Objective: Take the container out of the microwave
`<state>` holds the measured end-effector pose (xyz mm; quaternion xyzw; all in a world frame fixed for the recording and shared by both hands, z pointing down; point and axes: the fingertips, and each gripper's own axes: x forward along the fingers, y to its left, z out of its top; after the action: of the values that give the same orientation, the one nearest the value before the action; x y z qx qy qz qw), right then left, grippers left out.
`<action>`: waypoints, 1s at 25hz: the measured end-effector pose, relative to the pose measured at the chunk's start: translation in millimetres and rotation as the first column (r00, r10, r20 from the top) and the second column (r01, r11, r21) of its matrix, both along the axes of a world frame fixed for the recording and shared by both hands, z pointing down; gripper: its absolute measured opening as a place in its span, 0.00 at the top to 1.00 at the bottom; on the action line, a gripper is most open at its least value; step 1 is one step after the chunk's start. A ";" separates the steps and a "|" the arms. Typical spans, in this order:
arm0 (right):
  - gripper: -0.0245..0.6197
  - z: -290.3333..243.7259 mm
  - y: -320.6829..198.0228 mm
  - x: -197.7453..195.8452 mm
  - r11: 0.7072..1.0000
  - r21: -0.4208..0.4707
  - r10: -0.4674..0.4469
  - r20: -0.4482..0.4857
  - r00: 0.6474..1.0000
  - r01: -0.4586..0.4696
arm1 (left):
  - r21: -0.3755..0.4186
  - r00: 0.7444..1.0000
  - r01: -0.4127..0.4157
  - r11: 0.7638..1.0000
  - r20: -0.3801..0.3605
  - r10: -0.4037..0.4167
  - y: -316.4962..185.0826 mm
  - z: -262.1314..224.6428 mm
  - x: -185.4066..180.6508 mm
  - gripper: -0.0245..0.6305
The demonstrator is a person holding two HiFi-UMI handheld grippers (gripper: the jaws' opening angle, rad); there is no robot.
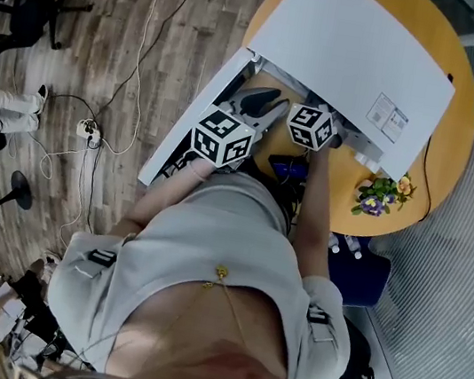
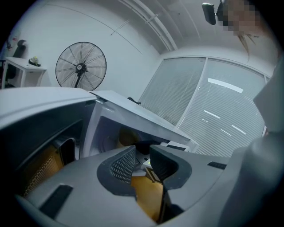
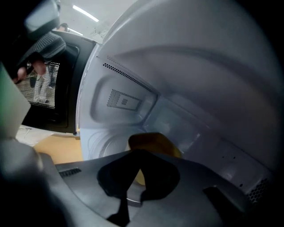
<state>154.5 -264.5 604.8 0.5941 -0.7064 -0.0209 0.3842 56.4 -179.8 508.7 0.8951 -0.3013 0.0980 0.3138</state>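
Note:
A white microwave (image 1: 352, 41) stands on a round wooden table (image 1: 455, 149), its door (image 1: 195, 114) swung open to the left. Inside the white cavity (image 3: 133, 71) sits a yellow container (image 3: 155, 142) on the turntable. My right gripper (image 3: 138, 167) reaches into the cavity, its dark jaws shut on the container's near rim. In the head view only its marker cube (image 1: 312, 127) shows at the opening. My left gripper (image 2: 143, 162) hovers in front of the opening beside the door. Its jaws are open with nothing between them, and its cube (image 1: 221, 137) is nearer me.
A small pot of flowers (image 1: 378, 197) stands on the table's front right. A power strip with cables (image 1: 89, 130) lies on the wood floor at left. A white mesh chair (image 1: 458, 266) is at right. A standing fan (image 2: 80, 67) is behind the microwave.

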 end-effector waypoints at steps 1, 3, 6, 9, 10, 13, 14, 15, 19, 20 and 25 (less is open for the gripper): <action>0.93 0.8 0.7 -0.6 1.000 -0.005 -0.003 0.003 1.000 0.003 | -0.001 1.000 0.001 1.000 -0.001 -0.001 -0.3 0.1 -0.1 0.81; 0.93 0.7 1.1 -1.1 1.000 -0.018 -0.003 0.020 1.000 0.004 | -0.002 1.000 0.002 1.000 -0.002 -0.002 -0.6 -0.1 -0.3 0.81; 0.93 0.2 4.0 -0.9 0.999 -0.036 0.004 0.061 0.998 -0.002 | -0.003 1.000 -0.001 1.000 -0.003 0.001 0.3 -0.3 0.2 0.81; 0.93 0.6 10.5 -0.7 0.999 -0.044 0.008 0.090 0.996 -0.004 | 0.000 1.000 -0.002 1.000 -0.004 0.002 1.0 -0.8 0.6 0.81; 0.93 0.5 12.5 -0.6 0.999 -0.046 0.010 0.099 0.995 -0.006 | 0.001 1.000 -0.003 1.000 -0.005 0.003 1.0 -1.0 0.7 0.81; 0.94 0.6 16.9 1.5 0.999 -0.051 0.019 0.119 0.993 -0.013 | 0.002 1.000 -0.004 1.000 -0.003 0.004 1.9 -0.3 1.6 0.81; 0.94 0.7 17.7 2.5 0.999 -0.051 0.020 0.121 0.992 -0.014 | 0.002 1.000 -0.004 1.000 -0.002 0.004 2.4 0.1 2.1 0.81; 0.94 0.7 18.2 3.1 0.999 -0.052 0.021 0.122 0.992 -0.014 | 0.002 1.000 -0.004 1.000 -0.003 0.005 2.8 0.1 2.4 0.81; 0.94 -1.3 21.0 2.0 0.999 -0.053 0.018 0.124 0.992 -0.011 | 0.001 1.000 -0.004 1.000 -0.009 0.004 4.3 -1.2 2.2 0.81; 0.94 -1.6 22.1 1.3 0.999 -0.054 0.015 0.125 0.992 -0.009 | 0.001 1.000 -0.005 1.000 -0.009 0.005 4.8 -1.2 2.3 0.81; 0.94 -0.2 26.3 -0.7 0.998 -0.061 0.008 0.124 0.992 0.000 | 0.003 1.000 -0.006 1.000 -0.014 0.006 5.1 -1.3 2.4 0.81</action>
<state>153.8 -238.2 604.7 0.5837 -0.7281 0.0385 0.3573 58.7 -174.7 507.4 0.8970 -0.2967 0.0923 0.3144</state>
